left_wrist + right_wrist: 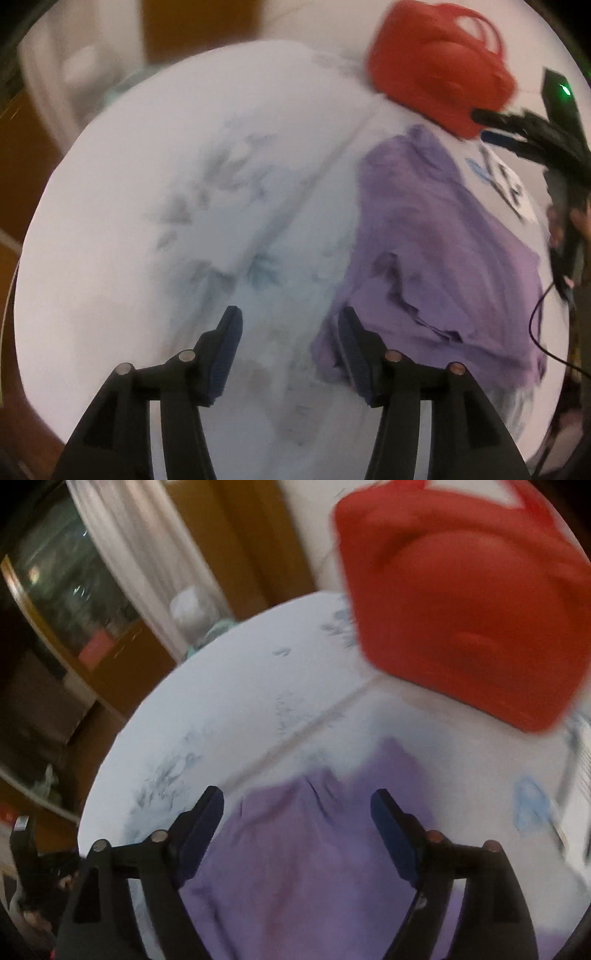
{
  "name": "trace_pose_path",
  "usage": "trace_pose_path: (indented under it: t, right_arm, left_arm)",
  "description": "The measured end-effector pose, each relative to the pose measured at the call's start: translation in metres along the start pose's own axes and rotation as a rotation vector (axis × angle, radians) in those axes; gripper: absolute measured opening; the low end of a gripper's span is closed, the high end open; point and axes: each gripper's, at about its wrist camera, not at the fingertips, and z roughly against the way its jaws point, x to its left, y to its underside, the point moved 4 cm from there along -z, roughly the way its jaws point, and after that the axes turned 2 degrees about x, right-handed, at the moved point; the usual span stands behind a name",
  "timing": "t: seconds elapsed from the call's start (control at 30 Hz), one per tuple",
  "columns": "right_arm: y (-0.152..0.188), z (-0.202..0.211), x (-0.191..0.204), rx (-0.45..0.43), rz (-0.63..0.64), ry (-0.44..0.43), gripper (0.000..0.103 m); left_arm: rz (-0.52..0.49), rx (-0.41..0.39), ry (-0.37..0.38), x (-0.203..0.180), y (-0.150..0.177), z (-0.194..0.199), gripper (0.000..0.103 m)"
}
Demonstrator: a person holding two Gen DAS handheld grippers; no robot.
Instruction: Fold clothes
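A purple garment (439, 258) lies bunched on the round white table (166, 184), right of centre in the left wrist view. My left gripper (290, 317) hangs open above the table at the garment's left edge, nothing between its blue pads. In the right wrist view the same purple garment (306, 864) spreads below my right gripper (297, 799), which stands wide open over it and holds nothing. The right gripper's black fingers (517, 125) also show at the far right of the left wrist view.
A red basket (439, 70) sits at the table's far side, large and blurred as the red basket (469, 616) in the right wrist view. A white printed sheet (506, 181) lies beyond the garment. Brown floor and a white curtain (129, 554) surround the table.
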Motion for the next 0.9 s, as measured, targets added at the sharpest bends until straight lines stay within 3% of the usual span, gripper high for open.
trace_pose_path:
  t: [0.17, 0.27, 0.4, 0.47, 0.63, 0.67, 0.7, 0.8, 0.9]
  right_arm:
    - [0.097, 0.065, -0.029, -0.005, -0.117, 0.147, 0.082]
    - [0.176, 0.097, -0.063, 0.023, -0.277, 0.255, 0.082]
    - [0.265, 0.133, -0.091, 0.074, -0.477, 0.316, 0.082]
    - [0.288, 0.137, -0.091, 0.09, -0.506, 0.331, 0.074]
    - [0.324, 0.131, -0.09, 0.135, -0.504, 0.42, 0.058]
    - [0.332, 0.13, -0.089, 0.149, -0.505, 0.431, 0.039]
    - [0.337, 0.126, -0.087, 0.168, -0.5, 0.446, 0.027]
    - [0.322, 0.122, -0.062, 0.12, -0.445, 0.422, 0.026]
    - [0.282, 0.11, -0.017, 0.06, -0.341, 0.336, 0.026]
  left_arm:
    - [-0.196, 0.024, 0.023, -0.023, 0.0, -0.009, 0.053]
    - [-0.333, 0.051, 0.039, -0.046, 0.0, -0.02, 0.053]
    - [-0.411, 0.118, 0.149, -0.082, 0.0, -0.032, 0.053]
    - [-0.437, 0.132, 0.14, -0.094, -0.003, -0.041, 0.053]
    - [-0.499, 0.151, 0.091, -0.104, 0.002, -0.053, 0.053]
    - [-0.511, 0.153, 0.08, -0.103, 0.003, -0.055, 0.053]
    - [-0.52, 0.148, 0.07, -0.102, 0.004, -0.055, 0.053]
    - [-0.529, 0.117, 0.052, -0.096, 0.001, -0.048, 0.053]
    - [-0.552, 0.094, 0.045, -0.09, -0.005, -0.044, 0.053]
